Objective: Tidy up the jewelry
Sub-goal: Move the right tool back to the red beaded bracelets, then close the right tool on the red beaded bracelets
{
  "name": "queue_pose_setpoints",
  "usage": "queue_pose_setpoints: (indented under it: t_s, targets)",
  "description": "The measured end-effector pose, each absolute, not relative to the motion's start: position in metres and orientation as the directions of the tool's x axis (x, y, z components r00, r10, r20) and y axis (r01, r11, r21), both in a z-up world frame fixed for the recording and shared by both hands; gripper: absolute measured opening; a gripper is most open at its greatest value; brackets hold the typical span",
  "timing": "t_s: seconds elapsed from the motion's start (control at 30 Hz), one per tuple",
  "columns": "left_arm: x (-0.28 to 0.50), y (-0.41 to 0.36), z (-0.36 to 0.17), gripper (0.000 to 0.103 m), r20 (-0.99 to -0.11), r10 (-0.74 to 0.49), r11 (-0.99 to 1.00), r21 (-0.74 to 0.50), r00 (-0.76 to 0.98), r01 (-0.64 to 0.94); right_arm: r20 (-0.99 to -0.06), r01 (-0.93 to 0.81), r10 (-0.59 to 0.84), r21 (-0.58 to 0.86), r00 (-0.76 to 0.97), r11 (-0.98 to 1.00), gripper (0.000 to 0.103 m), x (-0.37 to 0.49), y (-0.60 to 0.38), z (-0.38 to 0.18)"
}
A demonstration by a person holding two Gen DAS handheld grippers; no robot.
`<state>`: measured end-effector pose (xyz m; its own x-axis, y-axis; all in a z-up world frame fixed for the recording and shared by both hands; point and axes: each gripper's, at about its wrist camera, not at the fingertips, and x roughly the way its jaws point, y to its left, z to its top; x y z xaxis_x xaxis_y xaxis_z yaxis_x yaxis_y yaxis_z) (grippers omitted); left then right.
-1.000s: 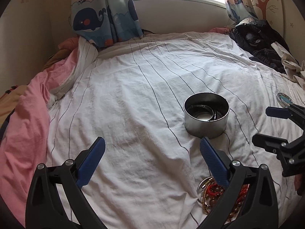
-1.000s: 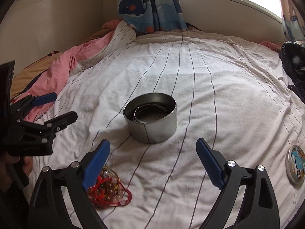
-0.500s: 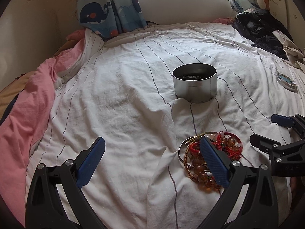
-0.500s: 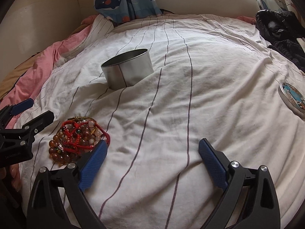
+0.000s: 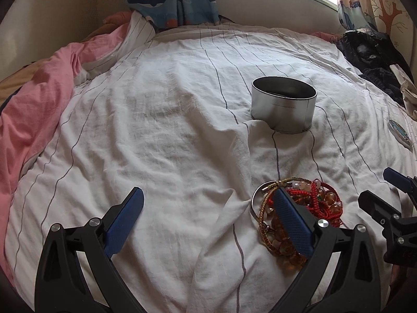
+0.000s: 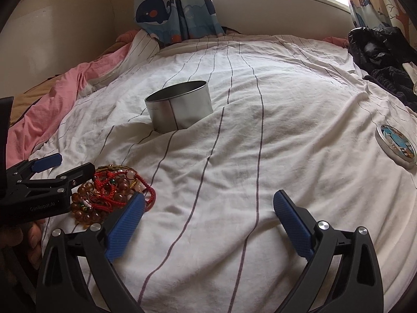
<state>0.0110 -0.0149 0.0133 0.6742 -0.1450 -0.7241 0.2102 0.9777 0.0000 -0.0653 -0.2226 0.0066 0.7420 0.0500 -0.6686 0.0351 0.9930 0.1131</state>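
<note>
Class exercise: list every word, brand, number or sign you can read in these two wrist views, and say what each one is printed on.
"GenRobot.AI": pale lettering on the black body of the left gripper, read in the right wrist view.
Round lid on the bedsheet: colourful picture, any lettering too small to read.
Metal tin: a faint mark on its wall, unreadable.
Whale curtain: pictures only, no words.

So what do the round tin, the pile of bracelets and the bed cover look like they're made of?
Round tin: looks like thin sheet metal, brushed silver with a dull sheen and a vertical seam down its wall.
Pile of bracelets: glossy amber and pale beads, probably glass, resin or stone, plus braided red cord and a shiny metal bangle.
Bed cover: soft matte woven cloth, likely cotton; it creases and folds.
</note>
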Motion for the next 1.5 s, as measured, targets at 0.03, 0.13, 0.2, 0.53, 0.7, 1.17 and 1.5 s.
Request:
queue_pose_setpoints:
  t_s: [0.03, 0.13, 0.2, 0.53, 0.7, 1.17, 1.5]
  targets:
    - [0.012, -0.013, 0.012, 0.096, -0.727, -0.143, 0.980, -0.008, 0.671, 0.200, -0.669, 0.034, 0.050, 0.112, 0.741, 0.993, 0.095, -0.065, -0.222, 0.007]
    - [0.013, -0.010, 0.011, 0.096, -0.728, -0.144, 0.982, -0.021, 0.670, 0.188, -0.670, 0.034, 0.049, 0.110, 0.741, 0.993, 0.095, -0.065, -0.222, 0.007]
    - [0.012, -0.010, 0.011, 0.096, -0.726, -0.143, 0.982, -0.019, 0.673, 0.188, -0.669, 0.034, 0.048, 0.109, 0.742, 0.993, 0.095, -0.065, -0.222, 0.007]
    - [0.005, 0.003, 0.015, 0.096, -0.722, -0.188, 0.979, -0.080, 0.666, 0.190, -0.658, 0.015, 0.052, 0.096, 0.751, 0.995, 0.095, -0.067, -0.218, 0.009]
    - [-0.003, -0.002, 0.014, 0.096, -0.715, -0.186, 0.973, -0.037, 0.674, 0.229, -0.657, 0.012, 0.054, 0.094, 0.752, 0.995, 0.095, -0.066, -0.217, 0.009]
    - [-0.031, 0.007, 0.019, 0.096, -0.676, -0.213, 0.951, 0.023, 0.706, 0.309, -0.647, -0.179, 0.239, 0.160, 0.724, 0.971, 0.080, -0.061, -0.191, 0.018]
    - [-0.026, -0.005, 0.015, 0.096, -0.697, -0.188, 0.939, 0.078, 0.692, 0.334, -0.693, -0.223, 0.288, 0.185, 0.661, 0.957, 0.071, -0.049, -0.181, 0.008]
